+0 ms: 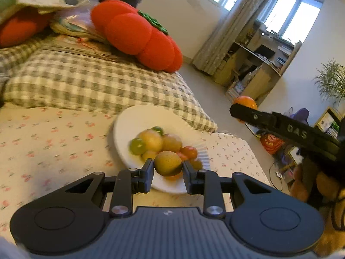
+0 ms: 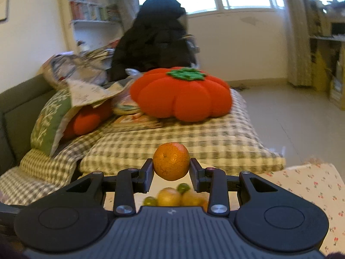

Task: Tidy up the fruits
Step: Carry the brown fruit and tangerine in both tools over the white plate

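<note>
Left claw: the left gripper (image 1: 168,168) is narrow, its pads pressed on both sides of a yellow-green fruit (image 1: 167,163), smooth and oval.
Right claw: the right gripper (image 2: 171,170) is narrow too, clamped on an orange (image 2: 171,161), round with pitted skin, held between the fingertips.
Plate: a white plate (image 1: 133,120) lies just ahead of and below the left claw, holding a heap of small fruits (image 1: 155,142), green, yellow and reddish; blur hides their kinds.
Below right claw: the same heap shows partly under the held orange.
Surface: floral cloth (image 1: 54,142), soft and flat, under the plate.
Beyond: a checked cushion (image 2: 176,146) and a plush red pumpkin pillow (image 2: 181,95) lie farther ahead.
Edges: the cloth's edge runs right of the plate; past it the bare floor (image 2: 291,116) is open.
</note>
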Available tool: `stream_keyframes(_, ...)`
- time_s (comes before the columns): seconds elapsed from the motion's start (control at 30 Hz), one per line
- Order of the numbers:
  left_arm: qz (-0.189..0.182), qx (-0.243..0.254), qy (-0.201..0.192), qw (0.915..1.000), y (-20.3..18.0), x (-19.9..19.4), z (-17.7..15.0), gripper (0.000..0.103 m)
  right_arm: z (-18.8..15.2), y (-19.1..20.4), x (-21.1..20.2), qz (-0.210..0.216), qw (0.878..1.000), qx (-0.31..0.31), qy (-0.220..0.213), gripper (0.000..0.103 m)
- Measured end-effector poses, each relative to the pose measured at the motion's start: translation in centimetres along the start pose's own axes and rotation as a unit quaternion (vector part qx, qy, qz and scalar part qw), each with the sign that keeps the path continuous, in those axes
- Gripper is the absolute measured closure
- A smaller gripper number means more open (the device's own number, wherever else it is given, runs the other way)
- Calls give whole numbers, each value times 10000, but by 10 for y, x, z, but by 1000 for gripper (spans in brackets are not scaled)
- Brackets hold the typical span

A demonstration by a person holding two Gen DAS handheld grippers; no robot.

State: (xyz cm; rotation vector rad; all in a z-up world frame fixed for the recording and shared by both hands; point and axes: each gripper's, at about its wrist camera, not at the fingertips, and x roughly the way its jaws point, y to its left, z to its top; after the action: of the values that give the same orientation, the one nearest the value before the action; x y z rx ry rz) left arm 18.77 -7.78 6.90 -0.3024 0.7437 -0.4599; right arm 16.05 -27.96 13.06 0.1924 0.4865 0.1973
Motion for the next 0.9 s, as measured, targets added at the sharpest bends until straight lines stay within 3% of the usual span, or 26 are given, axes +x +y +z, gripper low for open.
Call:
stream_keyframes(0.3, 288, 134, 509, 9982, -8, 70, 15, 80, -11, -35, 28, -226, 9977, 561, 307, 71)
stream_keyframes(0.9, 787, 885, 898, 9889, -35, 114, 20, 80, -41, -72, 69, -78, 9885, 1275, 816, 71)
